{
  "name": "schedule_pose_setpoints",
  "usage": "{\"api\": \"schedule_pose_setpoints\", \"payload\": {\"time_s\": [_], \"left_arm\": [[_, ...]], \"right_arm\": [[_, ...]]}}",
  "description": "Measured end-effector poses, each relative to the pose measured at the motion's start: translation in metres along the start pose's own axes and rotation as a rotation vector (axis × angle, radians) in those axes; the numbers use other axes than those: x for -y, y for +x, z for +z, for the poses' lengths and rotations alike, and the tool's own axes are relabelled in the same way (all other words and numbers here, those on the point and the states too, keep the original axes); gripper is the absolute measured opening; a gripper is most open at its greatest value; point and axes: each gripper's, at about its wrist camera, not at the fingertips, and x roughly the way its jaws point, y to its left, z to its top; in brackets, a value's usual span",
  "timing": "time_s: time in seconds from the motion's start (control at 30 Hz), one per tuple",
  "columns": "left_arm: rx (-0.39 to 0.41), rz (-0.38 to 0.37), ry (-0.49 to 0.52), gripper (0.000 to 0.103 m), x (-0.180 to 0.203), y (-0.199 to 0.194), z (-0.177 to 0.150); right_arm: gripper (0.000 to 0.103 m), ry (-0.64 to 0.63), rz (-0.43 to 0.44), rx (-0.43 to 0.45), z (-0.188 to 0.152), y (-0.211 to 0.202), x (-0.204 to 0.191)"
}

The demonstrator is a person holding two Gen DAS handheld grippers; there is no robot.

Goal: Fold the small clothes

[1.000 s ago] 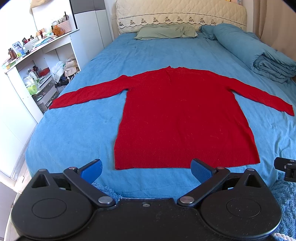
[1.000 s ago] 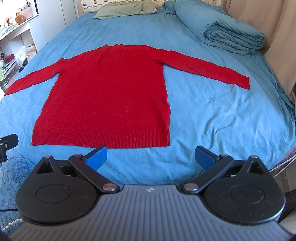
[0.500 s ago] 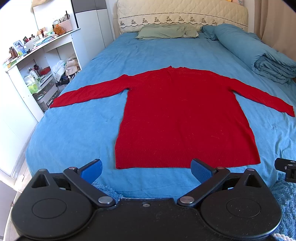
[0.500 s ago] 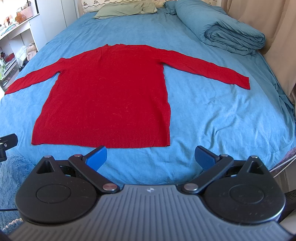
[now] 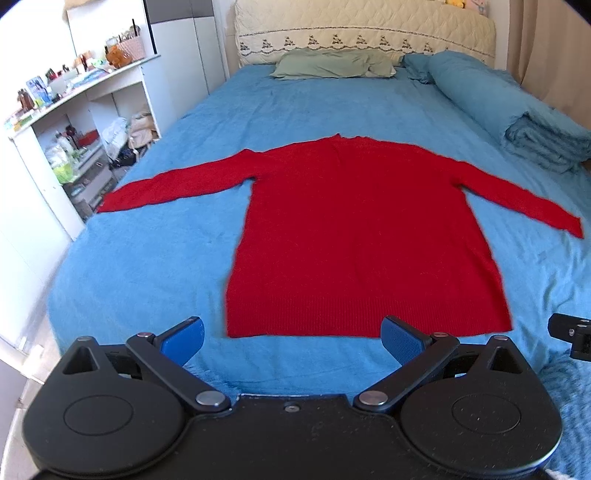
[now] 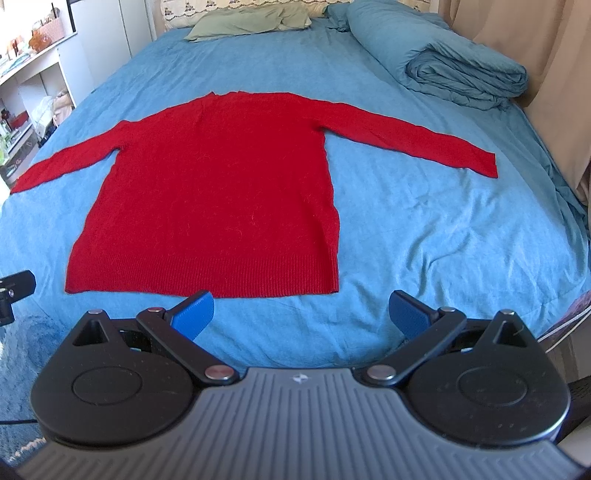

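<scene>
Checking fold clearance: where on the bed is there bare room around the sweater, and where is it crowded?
Bare bedsheet lies between the red sweater body and the bed's right edge, below the right sleeve. More lies between collar and green pillow, and under the left sleeve. The rolled duvet crowds the far right corner; the hem lies near the bed's front edge.

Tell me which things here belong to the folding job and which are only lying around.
For the job:
red sweater, spread flat
left claw, open
right claw, open

Lying around:
green pillow
rolled blue duvet
white shelf with clutter
</scene>
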Motion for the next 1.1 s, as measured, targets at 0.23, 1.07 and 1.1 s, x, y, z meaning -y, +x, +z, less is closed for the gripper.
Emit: {"api": "schedule_pose_setpoints", "payload": {"time_s": [0.23,1.07,1.1], "left_arm": [[0.125,-0.05,0.055,0.103,0.022,0.003,0.059],[0.091,-0.292,0.311,0.102,0.243,0.296,0.25],[0.089,-0.292,0.337,0.102,0.251,0.309,0.248]], "right_arm": [[0.103,0.046,-0.033,0.083,0.031,-0.012,0.032],[0.103,0.415,-0.24,0.168,0.156,0.231,0.307],[0.103,0.428,-0.241,0.161,0.154,0.244,0.316]]}}
